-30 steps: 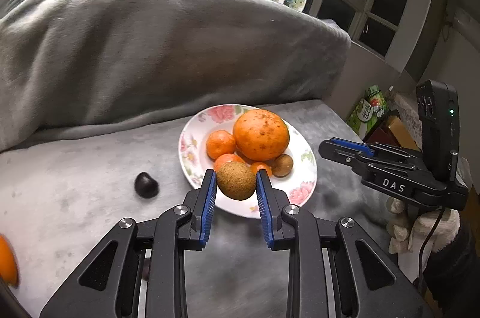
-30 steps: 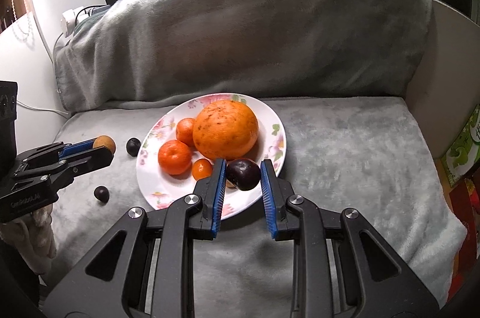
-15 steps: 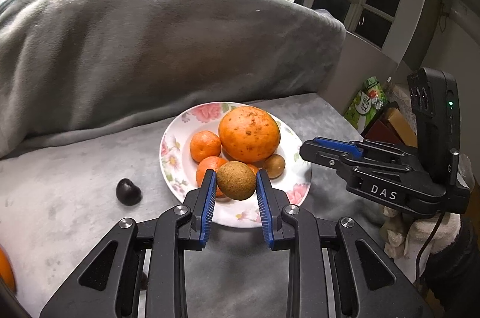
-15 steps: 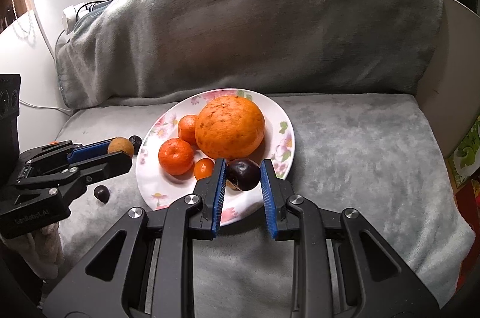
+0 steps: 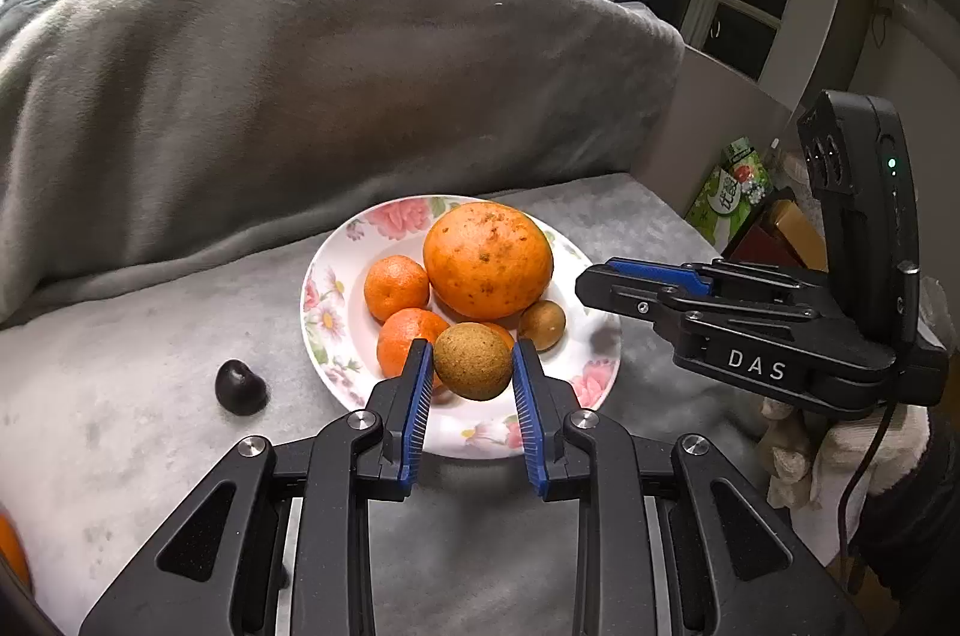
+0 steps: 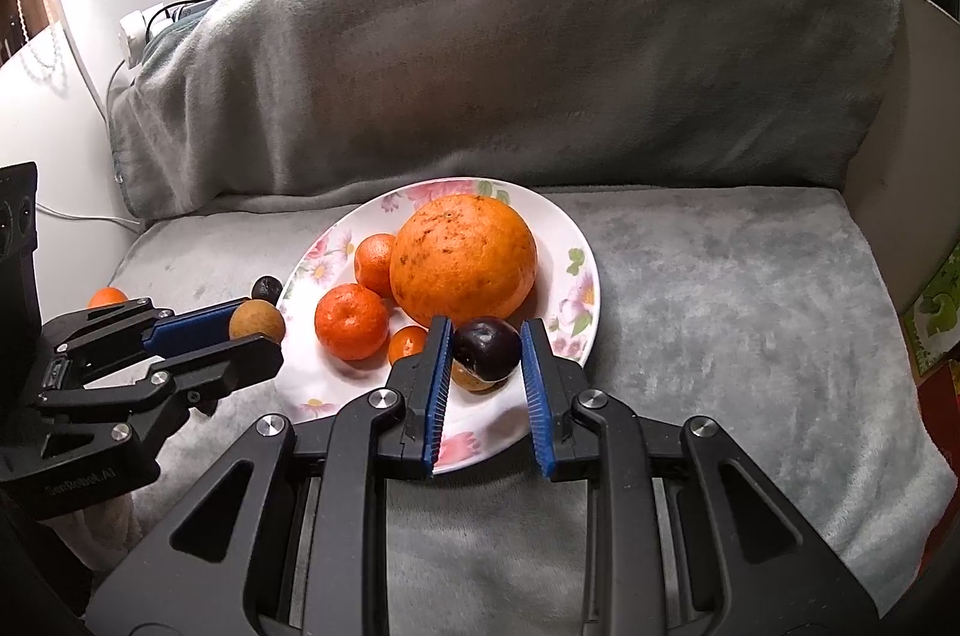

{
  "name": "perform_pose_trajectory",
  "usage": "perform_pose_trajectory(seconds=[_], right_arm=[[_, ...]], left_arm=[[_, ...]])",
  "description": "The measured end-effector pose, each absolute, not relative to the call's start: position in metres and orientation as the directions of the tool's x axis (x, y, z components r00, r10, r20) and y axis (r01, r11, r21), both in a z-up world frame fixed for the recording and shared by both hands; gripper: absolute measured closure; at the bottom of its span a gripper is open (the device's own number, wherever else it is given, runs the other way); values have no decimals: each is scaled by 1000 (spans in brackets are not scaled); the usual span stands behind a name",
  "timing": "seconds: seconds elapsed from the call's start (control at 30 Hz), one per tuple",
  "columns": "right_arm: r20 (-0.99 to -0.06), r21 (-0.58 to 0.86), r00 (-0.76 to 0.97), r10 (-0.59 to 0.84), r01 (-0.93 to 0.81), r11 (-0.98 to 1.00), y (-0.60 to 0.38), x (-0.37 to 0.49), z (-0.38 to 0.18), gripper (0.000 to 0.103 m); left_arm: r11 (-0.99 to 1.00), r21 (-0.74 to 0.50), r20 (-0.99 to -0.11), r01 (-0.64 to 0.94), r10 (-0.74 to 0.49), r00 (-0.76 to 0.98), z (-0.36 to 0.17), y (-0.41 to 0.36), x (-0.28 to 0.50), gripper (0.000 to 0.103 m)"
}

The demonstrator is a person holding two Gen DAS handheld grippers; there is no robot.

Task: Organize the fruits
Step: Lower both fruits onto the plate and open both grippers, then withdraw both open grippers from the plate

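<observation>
Two grippers each carry one small fruit over the near edge of the plate [image 5: 336,240], which sits on a grey blanket [image 6: 720,288] covering the seat, close to where the seat meets the draped back.

Largest on the plate is a big orange [image 6: 462,258] at its far side, with two tangerines [image 6: 351,321] to its left and a smaller orange fruit just in front of them. A small brown fruit [image 5: 542,325] sits at the big orange's near right.

My reading of the coming move is a release onto the plate, and it turns on what lies beneath each held fruit. The left gripper [image 5: 471,369] has its pads clamped on a brown round fruit [image 5: 473,361], hanging above the plate's near left part, right over a tangerine. The right gripper [image 6: 486,354] is clamped on a dark plum [image 6: 486,347], above the near right part, with another small fruit partly showing just under it. Neither fruit has a marked long axis. Bare plate lies nearest toward the front rim.

Off the plate, a dark fruit [image 5: 241,387] rests on the blanket near the plate's left edge, and an orange one [image 6: 107,298] lies farther left, half hidden behind the left gripper. How high the held fruits hang above the plate cannot be told.
</observation>
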State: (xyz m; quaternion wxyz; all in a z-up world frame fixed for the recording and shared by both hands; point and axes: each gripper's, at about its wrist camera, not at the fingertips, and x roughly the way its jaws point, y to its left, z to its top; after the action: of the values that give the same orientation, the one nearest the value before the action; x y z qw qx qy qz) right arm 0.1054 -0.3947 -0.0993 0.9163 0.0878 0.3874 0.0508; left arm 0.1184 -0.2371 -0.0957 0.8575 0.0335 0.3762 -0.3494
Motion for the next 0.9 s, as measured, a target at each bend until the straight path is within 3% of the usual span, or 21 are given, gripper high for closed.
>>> perform_pose_trajectory(seconds=[0.13,0.3,0.43,0.53,0.6,0.73,0.8,0.9], right_arm=[[-698,213,696,170,-24,977,-396,106,-100,79],[-695,225,697,176,-22,974,-396,105,-100,78],[-685,234,707,177,-16,972,-398,103,-98,61],[-677,241,713,181,-17,970,-400,101,-97,59],[-673,244,717,182,-18,970,-400,101,-96,52],[-661,243,730,173,-10,970,-401,98,-93,33],[-658,239,735,166,-6,971,-401,97,-91,33],[-658,240,735,166,-4,971,-401,97,-91,32]], left_arm=[[753,-201,-669,627,-573,473,-96,-238,118,78],[754,-195,-666,627,-571,479,-95,-239,118,68],[756,-185,-663,628,-568,487,-94,-239,117,59],[754,-181,-661,631,-569,489,-94,-238,117,58],[753,-178,-660,633,-569,492,-93,-239,116,46],[756,-170,-652,632,-567,504,-90,-237,114,36],[764,-156,-653,626,-555,515,-89,-237,112,26],[766,-139,-652,628,-548,524,-88,-238,110,26]])
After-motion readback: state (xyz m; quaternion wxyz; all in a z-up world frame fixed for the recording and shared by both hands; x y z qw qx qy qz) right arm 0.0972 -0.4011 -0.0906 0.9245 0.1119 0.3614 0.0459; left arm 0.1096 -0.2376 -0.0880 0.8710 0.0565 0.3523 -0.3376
